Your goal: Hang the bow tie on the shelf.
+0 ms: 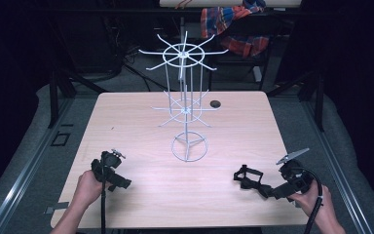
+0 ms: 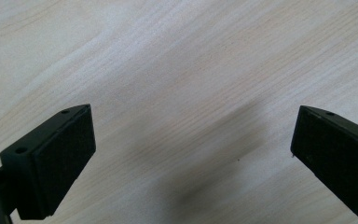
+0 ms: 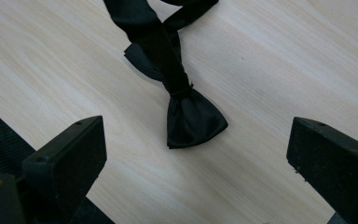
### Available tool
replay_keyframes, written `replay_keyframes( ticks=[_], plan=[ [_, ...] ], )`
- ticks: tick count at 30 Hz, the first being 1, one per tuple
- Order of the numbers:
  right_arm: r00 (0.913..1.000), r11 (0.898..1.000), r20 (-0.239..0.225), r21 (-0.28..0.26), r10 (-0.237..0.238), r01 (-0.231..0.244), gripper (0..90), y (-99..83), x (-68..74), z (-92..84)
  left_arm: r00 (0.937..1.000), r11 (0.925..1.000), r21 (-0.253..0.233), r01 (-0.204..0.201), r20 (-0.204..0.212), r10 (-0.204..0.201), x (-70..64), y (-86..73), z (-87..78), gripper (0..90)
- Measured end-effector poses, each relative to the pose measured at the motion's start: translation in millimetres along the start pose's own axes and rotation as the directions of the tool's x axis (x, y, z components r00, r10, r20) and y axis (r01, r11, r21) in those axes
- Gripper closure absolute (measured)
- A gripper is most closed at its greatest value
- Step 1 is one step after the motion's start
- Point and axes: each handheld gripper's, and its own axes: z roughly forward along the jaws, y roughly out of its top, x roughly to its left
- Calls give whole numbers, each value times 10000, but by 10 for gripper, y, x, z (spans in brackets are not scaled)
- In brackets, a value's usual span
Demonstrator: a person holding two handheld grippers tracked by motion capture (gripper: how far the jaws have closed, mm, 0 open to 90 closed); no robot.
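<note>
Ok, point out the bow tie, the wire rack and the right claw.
bow tie (image 3: 193,119): right gripper view, on the nearer fanned wing.
wire rack (image 1: 189,147): high view, on its round base ring.
right claw (image 1: 265,187): high view, midway between its fingertips, beside the bow tie.

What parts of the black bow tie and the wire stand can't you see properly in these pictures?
- Bow tie: in the right gripper view its strap runs off the top edge, so the far end is cut off.
- Bow tie: in the high view it is too small and dark to tell strap from bow.
- Wire rack: in the high view its thin hook tips blur against the dark background.
- Right gripper: in the high view it is too dark to judge its jaws.
</note>
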Motion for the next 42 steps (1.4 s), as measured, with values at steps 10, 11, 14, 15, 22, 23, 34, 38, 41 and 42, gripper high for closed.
replay_keyframes(
  ticks=[10,11,14,15,22,23,34,38,41,42],
  plan=[
    [9995,9993,-242,-319,-190,182,135,64,67,9,10000,10000,54,28,-35,-28,-8,12,9,0],
    [9993,9989,-276,-398,-246,235,143,69,70,11,10000,10000,64,40,-15,-40,-8,14,11,0],
    [9993,9985,-306,-508,-209,193,162,93,98,15,10000,10000,89,41,10,-41,-9,17,11,0],
    [9992,9987,-148,-374,-363,357,169,106,99,1,10000,9999,93,47,12,-47,-10,18,11,0],
    [9986,9979,-327,-521,-410,393,319,162,171,24,10000,9999,112,40,22,-40,-14,20,13,0],
    [9985,9979,-321,-497,-442,426,330,171,177,27,10000,9999,112,40,28,-40,-15,20,15,0],
    [9985,9957,21,-751,-543,543,433,255,268,38,10000,10000,73,30,55,-30,-21,25,22,0],
    [9978,9924,162,-1040,-638,651,508,270,293,10,10000,10000,68,43,54,-44,-20,24,21,0],
    [9972,9914,224,-1081,-718,738,550,273,305,2,10000,10000,78,42,55,-42,-20,25,22,0],
    [9969,9919,264,-1018,-739,762,567,275,310,4,10000,10000,78,42,55,-42,-20,25,22,0]
  ],
)
